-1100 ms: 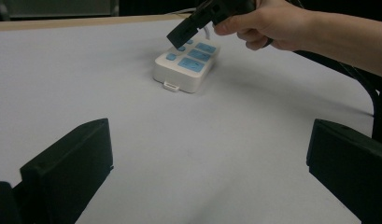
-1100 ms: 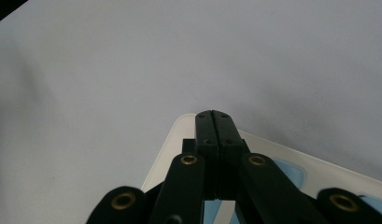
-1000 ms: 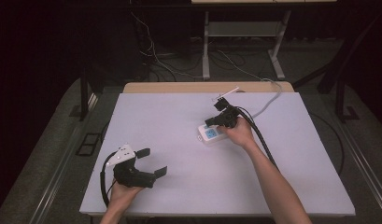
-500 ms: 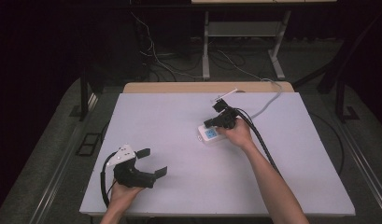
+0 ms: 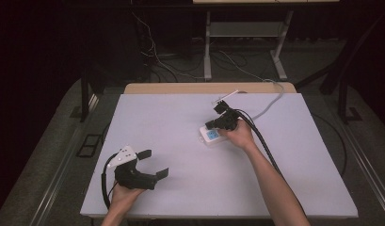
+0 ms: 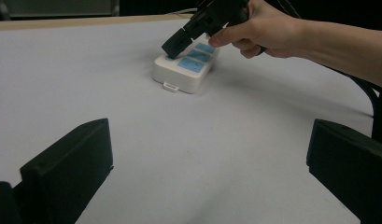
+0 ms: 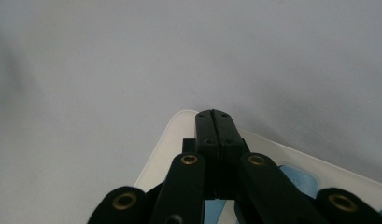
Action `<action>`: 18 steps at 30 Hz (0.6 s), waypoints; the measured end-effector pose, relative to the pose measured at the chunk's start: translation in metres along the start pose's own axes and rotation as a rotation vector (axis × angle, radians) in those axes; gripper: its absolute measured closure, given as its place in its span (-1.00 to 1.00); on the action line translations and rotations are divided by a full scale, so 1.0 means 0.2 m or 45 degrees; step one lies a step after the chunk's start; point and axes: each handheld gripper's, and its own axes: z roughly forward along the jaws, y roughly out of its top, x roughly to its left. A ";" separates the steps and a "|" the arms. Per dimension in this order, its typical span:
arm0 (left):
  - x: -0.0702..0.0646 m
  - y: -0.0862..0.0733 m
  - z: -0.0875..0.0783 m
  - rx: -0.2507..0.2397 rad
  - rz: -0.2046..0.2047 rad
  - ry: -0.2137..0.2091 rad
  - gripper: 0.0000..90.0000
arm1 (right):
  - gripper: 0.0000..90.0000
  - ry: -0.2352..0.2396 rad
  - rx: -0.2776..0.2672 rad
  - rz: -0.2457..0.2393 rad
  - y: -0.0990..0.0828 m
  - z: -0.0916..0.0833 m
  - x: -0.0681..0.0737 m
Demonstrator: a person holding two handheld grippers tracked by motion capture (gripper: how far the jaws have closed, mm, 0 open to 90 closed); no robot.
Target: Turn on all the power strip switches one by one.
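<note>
Table [image 5: 180,122]: white sheet, bare apart from one device and the two tools.
Power strip [image 6: 185,70]: white, blue-faced sockets, lies flat right of the table's middle.
Left tongs [image 5: 150,164]: spread wide, empty, well apart from the power strip, toward the near-left corner.
Right tongs [image 6: 173,46]: pressed together, nothing between them, tip down on the power strip's near-end blue face.
Risk: closed tip looks to bear near the end; a hard or off-centre push could tip or skid the strip.
Risk: nothing braces the strip; left tongs too far to steady it.

The right gripper [image 7: 215,116] hides the white box's [image 7: 170,140] blue labels.
</note>
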 end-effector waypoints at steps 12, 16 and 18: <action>0.00 0.00 0.00 0.007 0.001 -0.007 -1.00 | 1.00 -0.020 0.006 -0.022 0.00 0.00 0.01; 0.01 0.00 0.00 0.006 -0.002 -0.006 -1.00 | 1.00 -0.014 0.005 -0.024 0.00 0.00 0.00; 0.01 0.00 0.00 0.006 -0.004 -0.007 -1.00 | 1.00 -0.029 0.012 -0.038 0.00 0.00 0.02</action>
